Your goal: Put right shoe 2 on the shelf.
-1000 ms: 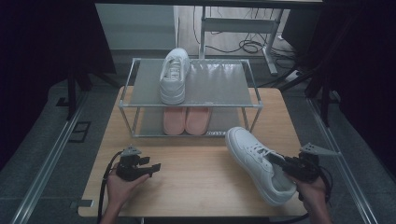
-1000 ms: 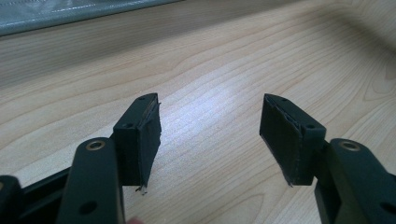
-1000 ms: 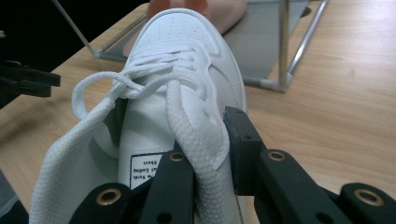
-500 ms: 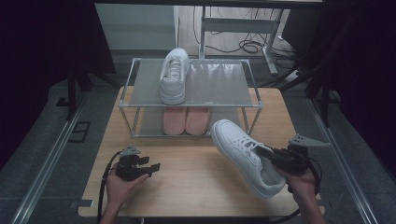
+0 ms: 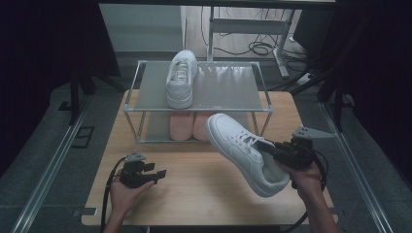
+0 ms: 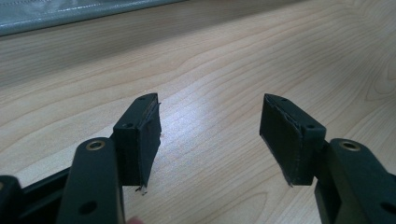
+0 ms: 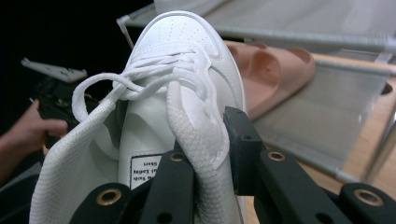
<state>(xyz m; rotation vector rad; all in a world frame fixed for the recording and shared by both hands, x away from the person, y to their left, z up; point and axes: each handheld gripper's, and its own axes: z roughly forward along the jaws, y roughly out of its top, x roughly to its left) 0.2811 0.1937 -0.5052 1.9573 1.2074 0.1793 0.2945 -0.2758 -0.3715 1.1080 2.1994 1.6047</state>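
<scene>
gripping the white sneaker (image 5: 245,150) by its padded collar, the right gripper (image 7: 205,154) has it tilted above the table (image 5: 194,189), just before the rack (image 5: 199,104). soft collar, light shoe, may swing. left gripper (image 6: 210,135) wide open, empty.

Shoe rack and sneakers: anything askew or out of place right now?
Nothing damaged. The top shelf carries one white sneaker; its mate hangs tilted above the table, pinched by the right gripper.
</scene>
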